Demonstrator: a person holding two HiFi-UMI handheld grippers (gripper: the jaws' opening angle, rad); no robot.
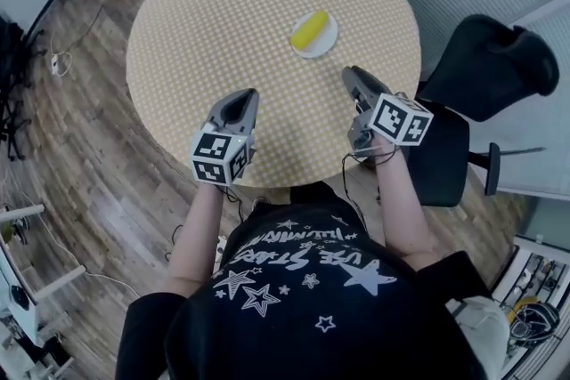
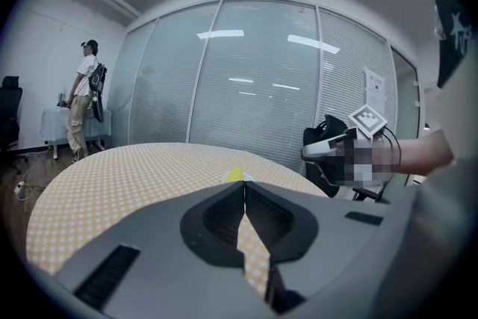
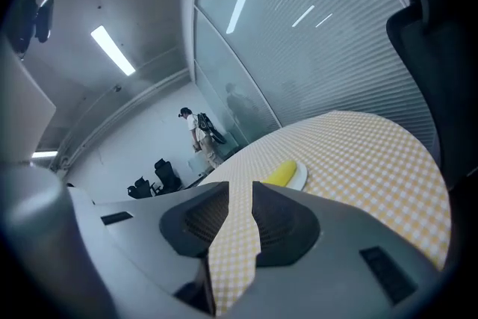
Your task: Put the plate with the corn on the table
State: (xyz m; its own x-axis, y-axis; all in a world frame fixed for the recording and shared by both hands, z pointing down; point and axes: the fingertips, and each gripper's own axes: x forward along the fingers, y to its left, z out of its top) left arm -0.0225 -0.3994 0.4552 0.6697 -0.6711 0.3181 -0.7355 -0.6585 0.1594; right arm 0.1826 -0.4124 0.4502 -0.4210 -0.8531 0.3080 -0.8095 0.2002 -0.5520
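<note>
Checked table (image 1: pixel 205 22) | plate (image 1: pixel 328 43) with corn (image 1: pixel 309 29) ahead of right gripper (image 1: pixel 350 72), ajar, empty | left gripper (image 1: pixel 248 94) closed, empty

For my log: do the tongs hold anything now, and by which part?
Nothing is held. The left tongs are shut and empty, the right tongs open and empty; the plate with the corn lies on the table, apart from both.
</note>
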